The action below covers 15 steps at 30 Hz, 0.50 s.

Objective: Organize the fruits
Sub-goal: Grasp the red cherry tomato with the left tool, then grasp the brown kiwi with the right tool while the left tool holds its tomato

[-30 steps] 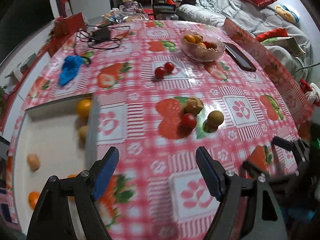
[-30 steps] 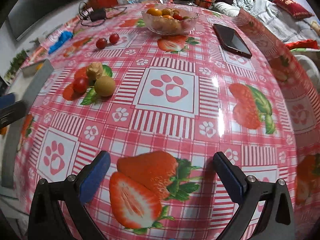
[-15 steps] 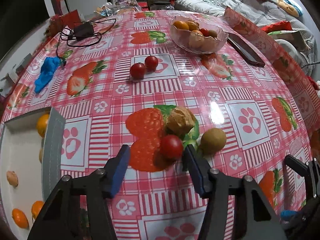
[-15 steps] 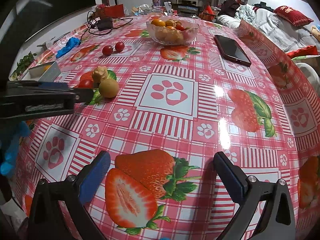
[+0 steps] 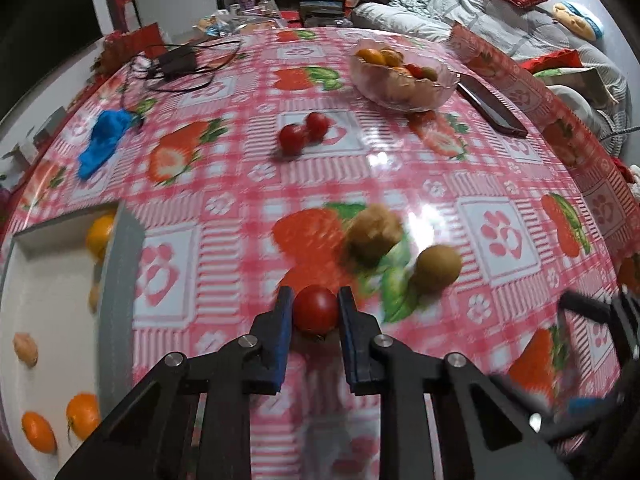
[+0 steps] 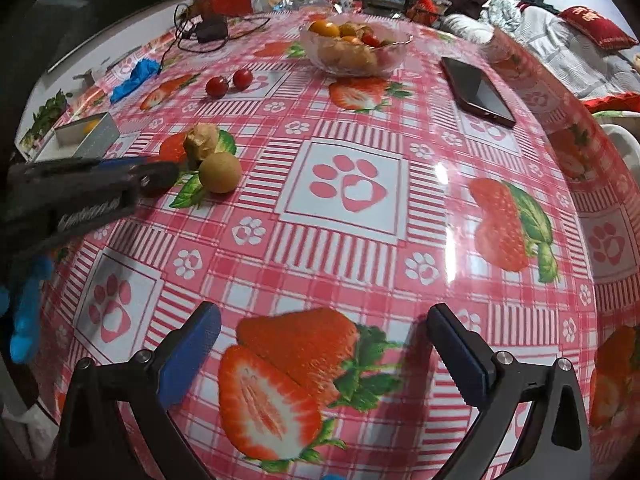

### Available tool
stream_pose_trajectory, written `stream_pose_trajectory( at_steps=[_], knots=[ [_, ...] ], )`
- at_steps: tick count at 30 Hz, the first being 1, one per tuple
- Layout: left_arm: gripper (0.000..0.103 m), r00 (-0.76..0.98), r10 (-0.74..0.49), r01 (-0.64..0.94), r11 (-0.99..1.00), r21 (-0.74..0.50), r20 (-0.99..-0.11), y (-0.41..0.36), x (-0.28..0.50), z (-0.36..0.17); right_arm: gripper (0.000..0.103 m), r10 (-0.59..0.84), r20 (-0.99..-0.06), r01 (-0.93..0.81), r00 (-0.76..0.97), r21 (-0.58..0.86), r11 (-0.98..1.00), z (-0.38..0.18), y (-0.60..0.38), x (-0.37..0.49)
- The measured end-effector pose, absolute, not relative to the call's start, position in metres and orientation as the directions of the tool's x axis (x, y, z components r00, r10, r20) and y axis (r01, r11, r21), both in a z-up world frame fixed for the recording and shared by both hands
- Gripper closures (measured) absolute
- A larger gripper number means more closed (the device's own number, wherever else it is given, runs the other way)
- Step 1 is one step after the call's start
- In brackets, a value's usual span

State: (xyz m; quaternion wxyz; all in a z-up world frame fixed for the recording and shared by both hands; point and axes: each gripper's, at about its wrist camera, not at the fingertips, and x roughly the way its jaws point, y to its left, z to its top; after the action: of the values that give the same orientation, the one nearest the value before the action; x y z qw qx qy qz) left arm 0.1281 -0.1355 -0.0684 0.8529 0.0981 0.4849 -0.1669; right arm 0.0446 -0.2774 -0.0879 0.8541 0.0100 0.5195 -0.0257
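Now tomato (image 5: 317,309) on tablecloth (image 5: 400,168), clamped in our left gripper (image 5: 316,314), jaws just closing onto it. Walnut (image 5: 374,232) and brown fruit (image 5: 436,268) just beyond. Box (image 5: 120,280) at left. Right gripper (image 6: 320,350) spread, empty. We risk squashing soft tomato, or it slipping free during lift if grip sits off-centre.

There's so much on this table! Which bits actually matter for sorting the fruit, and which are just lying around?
Part of the job:
- tomato pinched in the left gripper
- walnut and brown fruit
- two more tomatoes
- tray holding oranges
- fruit bowl
- right gripper, open over bare cloth

Just lying about:
- phone
- blue glove
- charger and cable
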Motion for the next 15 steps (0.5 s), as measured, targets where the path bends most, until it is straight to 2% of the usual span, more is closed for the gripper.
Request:
stream_pose_trajectory(
  at_steps=[12,14,15],
  knots=[
    [0.079,0.484,-0.170,0.322,0.947,-0.006,-0.858,-0.093,0.090,-0.068,0.000,-0.017,-0.876,-0.007,0.483,-0.024,1.000,-0.089,-0.240,0.107],
    [0.078,0.489,-0.168,0.321,0.947,-0.003,-0.856,-0.093,0.088,-0.068,0.005,-0.017,-0.864,-0.011,0.502,-0.026,1.000,-0.088,-0.235,0.111],
    [0.078,0.491,-0.167,0.321,0.947,-0.001,-0.855,-0.093,0.088,-0.068,0.014,-0.013,-0.858,-0.016,0.513,-0.025,1.000,-0.086,-0.233,0.112]
  ],
)
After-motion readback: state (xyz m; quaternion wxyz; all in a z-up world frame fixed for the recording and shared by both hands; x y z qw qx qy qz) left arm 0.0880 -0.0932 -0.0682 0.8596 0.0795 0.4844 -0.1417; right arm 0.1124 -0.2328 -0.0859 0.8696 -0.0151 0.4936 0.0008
